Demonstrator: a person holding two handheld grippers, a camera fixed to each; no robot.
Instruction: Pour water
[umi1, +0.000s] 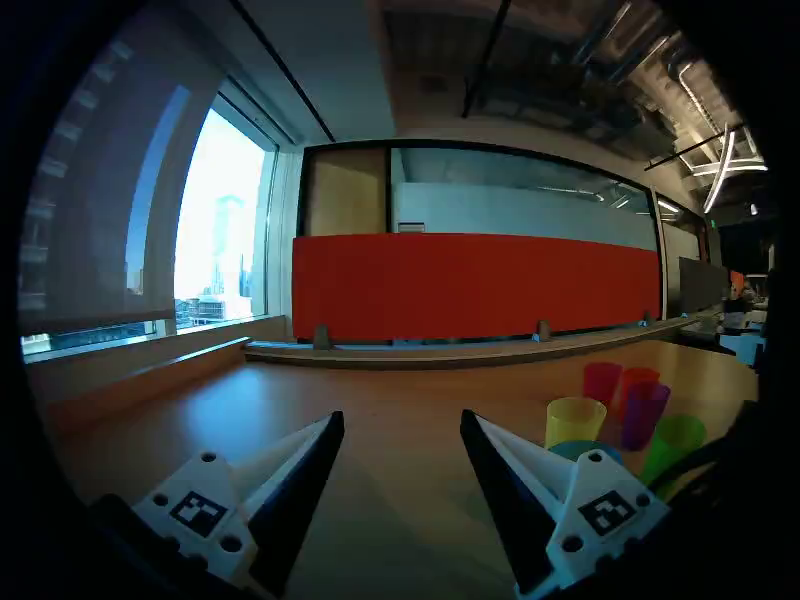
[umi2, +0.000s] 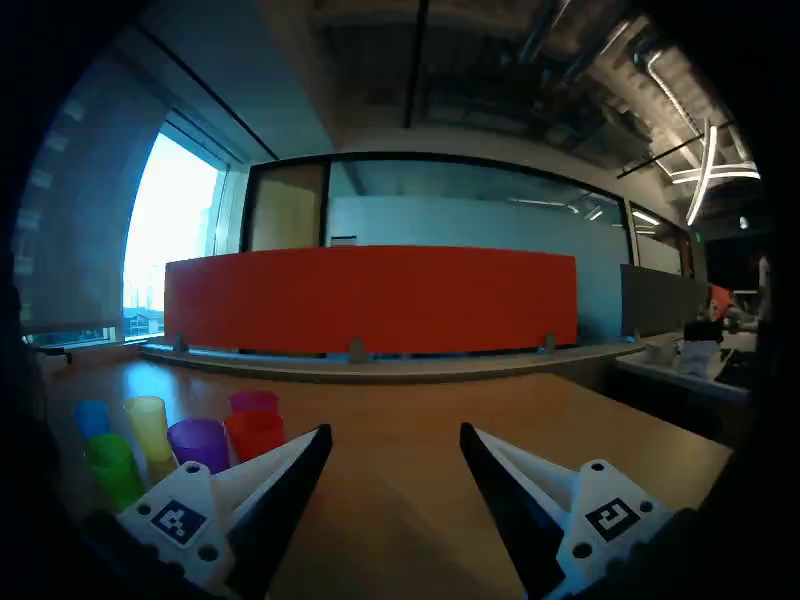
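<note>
The 6 coloured cups (umi1: 643, 412) stood bunched on the wooden table (umi1: 400, 375), just right of my left gripper (umi1: 400, 418) and left of my right gripper (umi2: 395, 432). Both pairs of fingers (umi1: 300, 470) gaped, empty. I judged 1 outer cup deserved a square, gentle grip.

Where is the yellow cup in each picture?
Left gripper view: the yellow cup stands low on the right, on the table.
Right gripper view: the yellow cup stands low on the left, next to the blue cup.
Shared landmark: the long red panel runs across the middle of both views, behind the table.
</note>
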